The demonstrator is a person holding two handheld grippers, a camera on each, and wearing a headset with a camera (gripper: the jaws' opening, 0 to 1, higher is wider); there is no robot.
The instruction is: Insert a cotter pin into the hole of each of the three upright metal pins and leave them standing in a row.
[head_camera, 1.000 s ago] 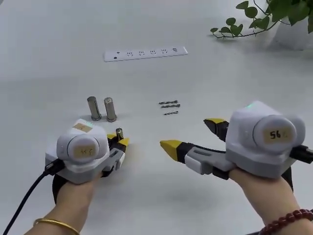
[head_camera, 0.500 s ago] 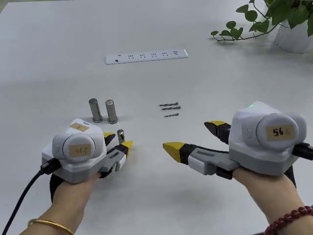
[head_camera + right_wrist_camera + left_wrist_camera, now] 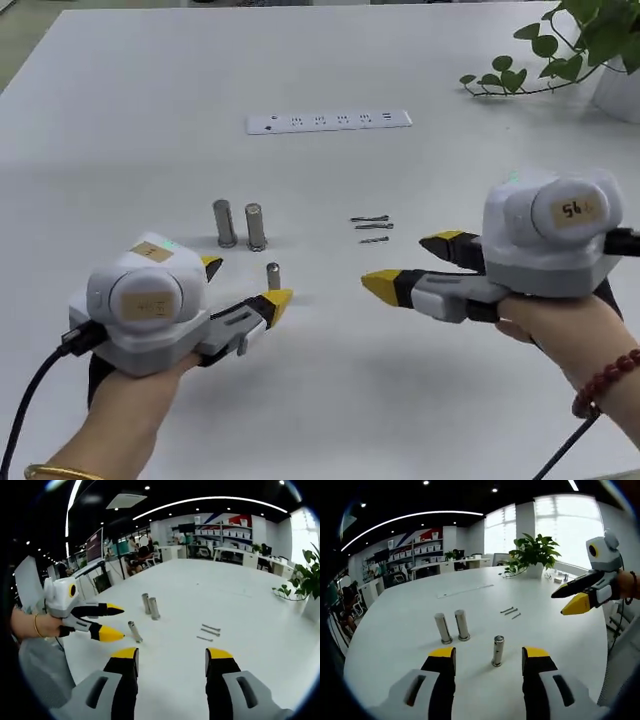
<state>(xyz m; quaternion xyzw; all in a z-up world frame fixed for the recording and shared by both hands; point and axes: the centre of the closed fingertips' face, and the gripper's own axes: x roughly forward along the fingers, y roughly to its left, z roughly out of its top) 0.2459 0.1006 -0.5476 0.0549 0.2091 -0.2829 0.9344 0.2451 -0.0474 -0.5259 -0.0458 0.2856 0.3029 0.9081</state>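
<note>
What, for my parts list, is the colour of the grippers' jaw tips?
Yellow on both the left gripper and right gripper; clearest in the left gripper view.

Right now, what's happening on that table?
A person holds two grippers over the table. The left gripper is open, its jaws aimed at one upright pin standing apart from the other two pins. The right gripper hovers open and empty short of the three cotter pins lying flat. None is inserted yet.
</note>
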